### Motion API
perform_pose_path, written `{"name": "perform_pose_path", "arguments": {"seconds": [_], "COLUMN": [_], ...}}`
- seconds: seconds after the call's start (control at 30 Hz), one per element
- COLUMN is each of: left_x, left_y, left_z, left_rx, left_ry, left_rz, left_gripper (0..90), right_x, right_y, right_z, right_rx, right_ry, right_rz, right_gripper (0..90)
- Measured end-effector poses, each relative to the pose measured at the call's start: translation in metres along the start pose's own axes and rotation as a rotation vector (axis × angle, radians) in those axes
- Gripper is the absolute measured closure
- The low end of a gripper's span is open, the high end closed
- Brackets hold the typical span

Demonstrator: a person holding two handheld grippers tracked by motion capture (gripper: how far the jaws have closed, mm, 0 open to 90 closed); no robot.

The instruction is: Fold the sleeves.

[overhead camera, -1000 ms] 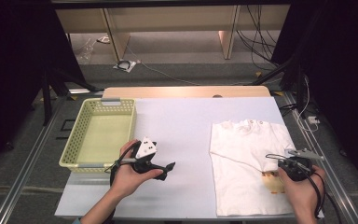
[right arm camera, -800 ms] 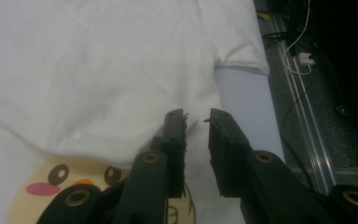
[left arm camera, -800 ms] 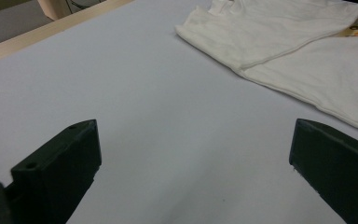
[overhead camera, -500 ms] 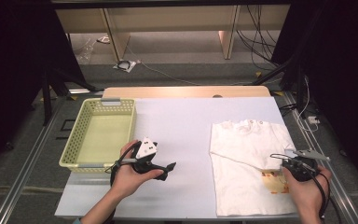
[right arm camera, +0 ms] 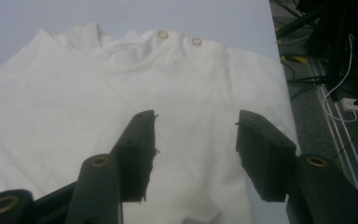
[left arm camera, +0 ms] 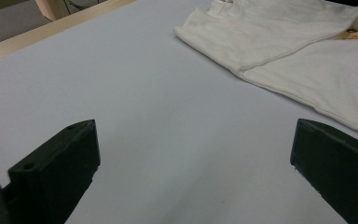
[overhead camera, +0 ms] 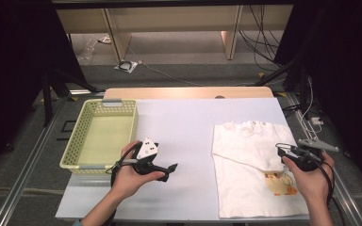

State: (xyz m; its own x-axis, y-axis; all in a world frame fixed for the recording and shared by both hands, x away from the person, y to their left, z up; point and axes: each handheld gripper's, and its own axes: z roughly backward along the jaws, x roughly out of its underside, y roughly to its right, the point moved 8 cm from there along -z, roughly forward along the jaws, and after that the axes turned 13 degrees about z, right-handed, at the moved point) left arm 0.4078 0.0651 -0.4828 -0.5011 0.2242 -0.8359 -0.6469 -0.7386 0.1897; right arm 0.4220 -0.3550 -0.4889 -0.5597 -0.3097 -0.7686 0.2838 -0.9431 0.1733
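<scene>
Right gripper view: right claw [right arm camera: 193,154] just opened over the shirt [right arm camera: 121,93], nothing gripped, fold laid; left claw [left arm camera: 191,172] open, idle.

Yellow slotted basket [overhead camera: 102,136] at table [overhead camera: 184,117] left; cables [overhead camera: 264,33] on floor behind.

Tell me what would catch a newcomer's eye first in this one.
The white T-shirt lying flat on the table's right half, with the right tool above it, jaws just opened and nothing between them. On the left stands a pale yellow basket, with the left tool beside it, jaws wide open.
</scene>
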Motion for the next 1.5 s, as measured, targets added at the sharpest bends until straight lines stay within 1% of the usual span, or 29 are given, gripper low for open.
{"name": "perform_pose_path", "arguments": {"seconds": [0.07, 0.13, 0.23, 0.3, 0.33, 0.37, 0.43, 0.47, 0.5, 0.57, 0.6, 0.73, 0.77, 0.8, 0.87, 0.9, 0.97, 1.07, 1.2, 1.3, 1.33, 1.37, 1.5], "left_x": [-0.001, -0.001, -0.002, -0.002, -0.002, -0.002, -0.002, -0.002, -0.002, -0.002, -0.001, -0.001, -0.001, -0.001, -0.001, -0.001, -0.001, -0.001, 0.000, -0.001, -0.001, -0.001, -0.001], "left_y": [0.000, -0.001, -0.001, -0.002, -0.002, -0.002, -0.002, -0.002, -0.002, -0.002, -0.002, -0.002, -0.002, -0.002, -0.002, -0.002, -0.002, -0.002, -0.003, -0.003, -0.003, -0.003, -0.003], "left_z": [0.001, 0.001, 0.002, 0.002, 0.002, 0.002, 0.002, 0.002, 0.002, 0.001, 0.001, 0.001, 0.001, 0.001, 0.000, 0.001, 0.000, 0.000, 0.000, 0.000, 0.001, 0.001, 0.001], "left_rx": [-0.002, -0.002, 0.000, -0.002, -0.003, -0.003, -0.003, -0.003, -0.002, -0.003, -0.003, -0.001, -0.003, -0.003, -0.004, -0.005, -0.006, -0.005, -0.008, -0.009, -0.009, -0.010, -0.009], "left_ry": [0.001, 0.005, 0.008, 0.008, 0.007, 0.007, 0.007, 0.007, 0.006, 0.006, 0.006, 0.004, 0.004, 0.005, 0.007, 0.004, 0.003, 0.002, 0.002, 0.007, 0.007, 0.008, 0.008], "left_rz": [0.000, 0.005, 0.008, 0.010, 0.010, 0.012, 0.011, 0.011, 0.012, 0.012, 0.013, 0.010, 0.006, 0.005, 0.013, 0.010, 0.011, 0.011, 0.014, 0.013, 0.011, 0.011, 0.011], "left_gripper": [1.0, 1.0, 1.1, 1.2, 1.3, 1.4, 1.5, 1.5, 1.5, 1.6, 1.6, 1.7, 1.8, 1.8, 1.8, 1.9, 1.9, 2.0, 2.1, 2.3, 2.3, 2.4, 2.5], "right_x": [-0.009, -0.015, -0.024, -0.026, -0.026, -0.026, -0.025, -0.024, -0.023, -0.021, -0.019, -0.010, -0.008, -0.005, 0.000, 0.002, 0.006, 0.007, 0.008, 0.008, 0.007, 0.008, 0.008], "right_y": [0.003, 0.009, 0.019, 0.026, 0.029, 0.033, 0.040, 0.043, 0.047, 0.053, 0.057, 0.067, 0.069, 0.071, 0.075, 0.076, 0.077, 0.078, 0.078, 0.077, 0.076, 0.077, 0.079], "right_z": [-0.006, -0.013, -0.026, -0.035, -0.040, -0.044, -0.052, -0.055, -0.057, -0.063, -0.066, -0.075, -0.077, -0.078, -0.082, -0.083, -0.085, -0.086, -0.086, -0.086, -0.087, -0.086, -0.087], "right_rx": [-0.013, -0.007, -0.010, -0.006, -0.003, 0.007, 0.013, 0.028, 0.040, 0.047, 0.057, 0.067, 0.069, 0.068, 0.078, 0.076, 0.075, 0.067, 0.055, 0.038, 0.034, 0.029, 0.020], "right_ry": [-0.005, -0.031, -0.058, -0.094, -0.107, -0.118, -0.145, -0.158, -0.177, -0.197, -0.214, -0.268, -0.274, -0.281, -0.300, -0.309, -0.316, -0.312, -0.317, -0.318, -0.313, -0.322, -0.320], "right_rz": [0.002, 0.008, 0.003, -0.006, -0.012, -0.014, -0.034, -0.040, -0.033, -0.059, -0.061, -0.074, -0.076, -0.088, -0.085, -0.093, -0.094, -0.122, -0.130, -0.127, -0.141, -0.129, -0.162], "right_gripper": [47.2, 47.6, 52.9, 54.2, 56.5, 57.8, 59.2, 60.0, 60.9, 62.2, 62.8, 64.4, 64.6, 64.7, 64.9, 65.0, 65.3, 65.4, 69.1, 76.2, 77.0, 77.4, 84.0]}}
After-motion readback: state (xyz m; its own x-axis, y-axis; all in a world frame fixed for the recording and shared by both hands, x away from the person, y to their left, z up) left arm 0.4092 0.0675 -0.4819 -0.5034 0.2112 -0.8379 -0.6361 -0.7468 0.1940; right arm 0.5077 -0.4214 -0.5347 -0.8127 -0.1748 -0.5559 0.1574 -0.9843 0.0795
